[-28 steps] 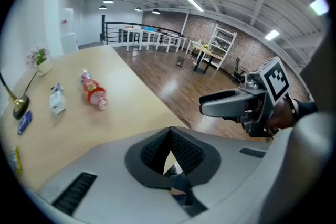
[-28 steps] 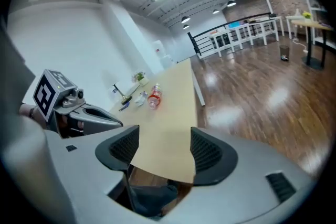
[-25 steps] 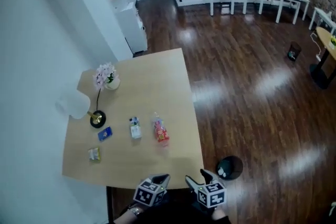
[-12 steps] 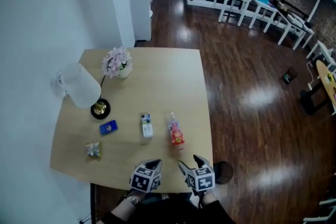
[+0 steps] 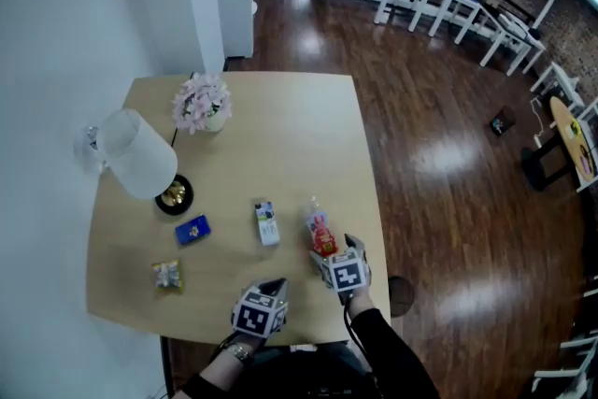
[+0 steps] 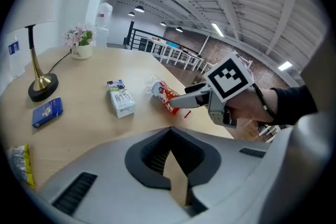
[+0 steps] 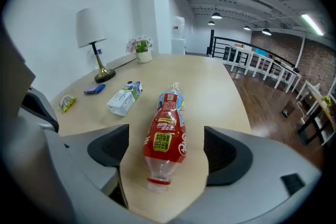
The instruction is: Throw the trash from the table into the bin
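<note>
A red-labelled bottle (image 7: 165, 139) lies flat on the table (image 5: 280, 135).

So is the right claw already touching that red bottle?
Apart. In the right gripper view the red-labelled plastic bottle lies between the jaws of the right gripper, which have just been opening, with bare table on either side.

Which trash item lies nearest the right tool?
The red-labelled bottle: it lies between the jaws of the right tool, which have just been opening. The carton, blue packet and wrapper lie farther away.
</note>
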`<state>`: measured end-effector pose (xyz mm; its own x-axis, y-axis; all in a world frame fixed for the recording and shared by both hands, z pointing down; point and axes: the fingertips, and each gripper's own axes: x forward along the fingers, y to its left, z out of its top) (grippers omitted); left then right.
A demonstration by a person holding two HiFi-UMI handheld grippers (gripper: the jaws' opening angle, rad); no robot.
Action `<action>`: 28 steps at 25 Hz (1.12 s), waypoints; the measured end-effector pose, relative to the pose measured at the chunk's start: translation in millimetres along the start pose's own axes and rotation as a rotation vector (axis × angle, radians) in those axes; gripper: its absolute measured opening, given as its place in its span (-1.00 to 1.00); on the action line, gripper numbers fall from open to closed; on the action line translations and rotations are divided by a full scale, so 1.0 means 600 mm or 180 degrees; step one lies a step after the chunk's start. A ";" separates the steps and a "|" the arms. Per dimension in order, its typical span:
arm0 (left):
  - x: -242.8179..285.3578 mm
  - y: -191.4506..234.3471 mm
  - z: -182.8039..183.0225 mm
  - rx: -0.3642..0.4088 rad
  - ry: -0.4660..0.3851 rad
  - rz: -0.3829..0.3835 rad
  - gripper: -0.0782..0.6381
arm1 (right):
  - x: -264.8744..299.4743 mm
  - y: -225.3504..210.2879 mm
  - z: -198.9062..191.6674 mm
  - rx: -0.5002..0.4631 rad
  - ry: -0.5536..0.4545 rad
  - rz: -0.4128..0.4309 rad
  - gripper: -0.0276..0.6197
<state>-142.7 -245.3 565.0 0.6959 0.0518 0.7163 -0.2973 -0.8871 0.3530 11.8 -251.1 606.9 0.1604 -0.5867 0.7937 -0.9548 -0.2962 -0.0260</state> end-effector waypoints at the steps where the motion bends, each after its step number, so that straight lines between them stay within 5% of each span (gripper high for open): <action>1: -0.002 -0.001 0.001 -0.0038 -0.0012 0.0008 -0.78 | 0.011 0.001 -0.004 -0.0022 0.0051 0.0018 0.45; 10: 0.007 0.013 -0.020 -0.0190 -0.0002 0.0183 -0.78 | 0.060 0.006 -0.027 0.0055 0.0242 0.0115 0.43; 12: 0.004 0.008 -0.017 -0.0186 -0.0005 0.0194 -0.78 | 0.059 0.004 -0.031 0.0118 0.0252 0.0122 0.15; 17: 0.005 -0.002 -0.015 -0.0138 0.0004 0.0239 -0.78 | 0.050 0.002 -0.031 0.0214 0.0152 0.0224 0.14; 28: 0.023 -0.073 -0.005 0.0090 0.0020 0.0210 -0.78 | -0.149 0.000 -0.056 0.0383 -0.0313 0.0539 0.12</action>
<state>-122.2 -204.1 561.3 0.6712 -0.0044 0.7413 -0.3236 -0.9014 0.2877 -10.9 -173.1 556.3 0.0296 -0.7047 0.7089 -0.9344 -0.2714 -0.2308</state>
